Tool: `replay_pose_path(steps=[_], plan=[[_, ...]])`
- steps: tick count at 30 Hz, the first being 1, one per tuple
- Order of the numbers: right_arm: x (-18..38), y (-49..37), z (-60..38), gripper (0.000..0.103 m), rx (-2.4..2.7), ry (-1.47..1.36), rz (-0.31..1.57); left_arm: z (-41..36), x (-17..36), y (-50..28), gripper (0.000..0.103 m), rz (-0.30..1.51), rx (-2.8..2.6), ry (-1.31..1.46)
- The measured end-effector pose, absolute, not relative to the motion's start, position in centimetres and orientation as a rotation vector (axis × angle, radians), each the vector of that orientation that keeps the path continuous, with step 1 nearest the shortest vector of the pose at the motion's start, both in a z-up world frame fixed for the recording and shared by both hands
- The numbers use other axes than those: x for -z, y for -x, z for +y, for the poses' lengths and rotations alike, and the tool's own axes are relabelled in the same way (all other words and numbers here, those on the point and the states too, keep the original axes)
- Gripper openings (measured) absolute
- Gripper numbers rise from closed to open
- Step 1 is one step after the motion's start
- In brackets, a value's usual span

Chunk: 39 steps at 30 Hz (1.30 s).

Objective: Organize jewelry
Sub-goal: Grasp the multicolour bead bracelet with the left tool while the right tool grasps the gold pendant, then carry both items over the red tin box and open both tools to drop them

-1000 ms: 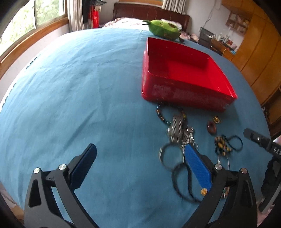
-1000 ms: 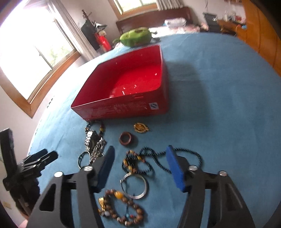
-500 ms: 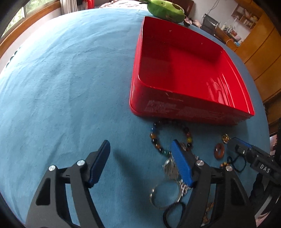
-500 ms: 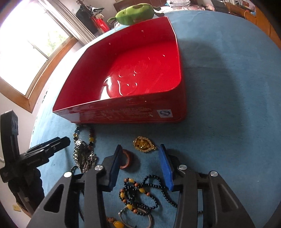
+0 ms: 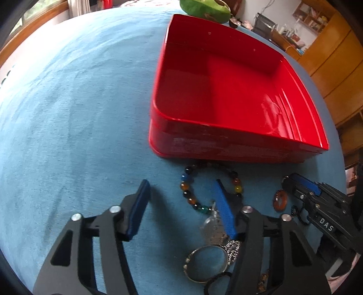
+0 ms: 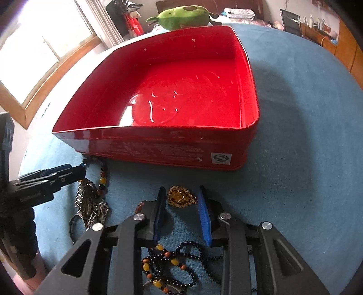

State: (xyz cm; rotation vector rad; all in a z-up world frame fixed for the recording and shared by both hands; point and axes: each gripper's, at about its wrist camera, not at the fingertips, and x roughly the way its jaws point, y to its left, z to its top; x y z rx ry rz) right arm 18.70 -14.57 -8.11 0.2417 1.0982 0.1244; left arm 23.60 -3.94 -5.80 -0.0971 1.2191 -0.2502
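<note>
An empty red tin (image 5: 226, 140) (image 6: 158, 154) stands on a blue cloth. Jewelry lies in front of it. My left gripper (image 5: 181, 188) is open; its right finger lies inside a multicoloured bead bracelet (image 5: 188, 195). A silver watch (image 5: 215, 229) and a silver ring bangle (image 5: 206, 263) lie below it. My right gripper (image 6: 181, 195) is open with its blue pads on either side of a gold pendant (image 6: 181, 198), not touching it. A red-brown ring (image 5: 280, 200) lies beside the right gripper. A black and amber bead necklace (image 6: 172, 263) lies under the right gripper.
A green plush toy (image 6: 183, 14) sits behind the tin. A window (image 6: 34, 52) is at the left and wooden cabinets (image 5: 335, 68) at the right. The left gripper's tip (image 6: 50, 177) shows at the left of the right wrist view.
Both grippers moved forward toward the tin. The left one narrowed and now reaches the bead bracelet. The right one narrowed and now brackets the gold pendant.
</note>
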Motion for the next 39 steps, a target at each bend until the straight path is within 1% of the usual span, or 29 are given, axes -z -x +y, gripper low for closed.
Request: replay_pose_path(steps=[1, 3, 4, 5, 6, 7, 8, 9, 18, 20, 25, 32, 39], plan=[[8.1, -18.7, -14.7, 0.028, -0.127, -0.247, 1.096, -4.0, 5.9, -23.7, 0.05, 1.222, 0.254, 0.104], [8.1, -18.4, -15.0, 0.028, -0.134, -0.26, 1.092, -4.0, 5.8, -24.2, 0.038, 1.225, 0.252, 0.112], [8.1, -18.3, -15.1, 0.028, -0.137, -0.264, 1.09, -4.1, 5.8, -24.5, 0.034, 1.226, 0.252, 0.114], [8.2, -18.2, -15.3, 0.028, -0.139, -0.267, 1.089, -4.1, 5.8, -24.6, 0.027, 1.228, 0.258, 0.12], [8.1, -17.8, -15.5, 0.028, -0.141, -0.27, 1.088, -4.1, 5.8, -24.7, 0.022, 1.23, 0.263, 0.124], [8.1, -17.8, -15.6, 0.028, -0.142, -0.27, 1.087, -4.2, 5.9, -24.8, 0.02, 1.231, 0.263, 0.121], [8.1, -17.8, -15.6, 0.028, -0.142, -0.27, 1.086, -4.3, 6.0, -24.9, 0.014, 1.227, 0.26, 0.114], [8.1, -17.8, -15.7, 0.028, -0.142, -0.27, 1.086, -3.7, 6.0, -24.3, 0.011, 1.223, 0.257, 0.103], [8.0, -17.5, -15.3, 0.028, -0.132, -0.252, 1.075, -5.5, 6.3, -25.9, 0.01, 1.205, 0.245, 0.072], [7.9, -17.5, -15.1, 0.028, -0.129, -0.251, 1.072, -6.0, 6.3, -26.1, 0.007, 1.194, 0.243, 0.057], [7.7, -17.0, -15.4, 0.028, -0.137, -0.274, 1.058, -6.1, 6.3, -25.6, 0.006, 1.159, 0.268, 0.09], [6.4, -16.2, -16.5, 0.028, -0.159, -0.311, 1.02, -5.6, 2.8, -23.3, 0.006, 1.031, 0.335, 0.14], [5.4, -15.3, -16.8, 0.028, -0.184, -0.333, 1.001, -5.9, 0.7, -22.1, 0.006, 0.969, 0.386, 0.164]])
